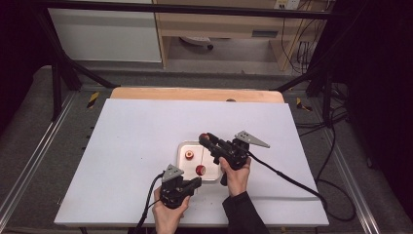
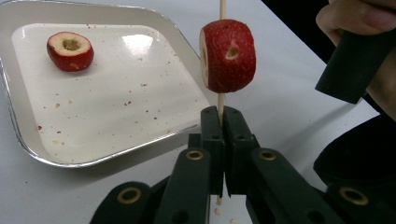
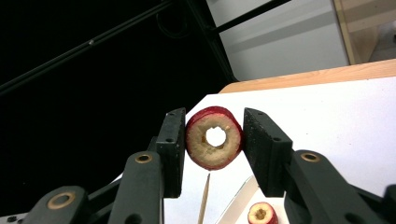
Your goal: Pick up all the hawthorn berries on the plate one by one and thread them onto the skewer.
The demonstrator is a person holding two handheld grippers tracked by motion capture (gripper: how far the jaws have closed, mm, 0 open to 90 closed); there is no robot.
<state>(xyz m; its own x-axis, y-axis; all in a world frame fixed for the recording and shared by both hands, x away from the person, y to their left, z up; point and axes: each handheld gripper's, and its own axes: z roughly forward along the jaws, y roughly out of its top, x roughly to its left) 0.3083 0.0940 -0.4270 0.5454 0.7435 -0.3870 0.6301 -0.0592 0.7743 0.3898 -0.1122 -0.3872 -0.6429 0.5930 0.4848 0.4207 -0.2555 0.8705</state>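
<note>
While left claw [image 2: 223,122] pinches skewer [image 2: 221,103], right claw [image 3: 212,149] raised

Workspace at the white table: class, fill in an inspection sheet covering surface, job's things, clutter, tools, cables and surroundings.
Surface: white table board, wooden strip at far edge.
Job's things: thin wooden skewer through one cored red fruit slice; second cored ring-shaped slice; third red slice on the white square tray.
Clutter: red and pale crumbs on the tray.
Tools: left tool shut on the skewer; right tool shut on the ring-shaped slice.
Cables: black cable trails from the right tool.
Surroundings: black frame bars, wooden shelving behind.
</note>
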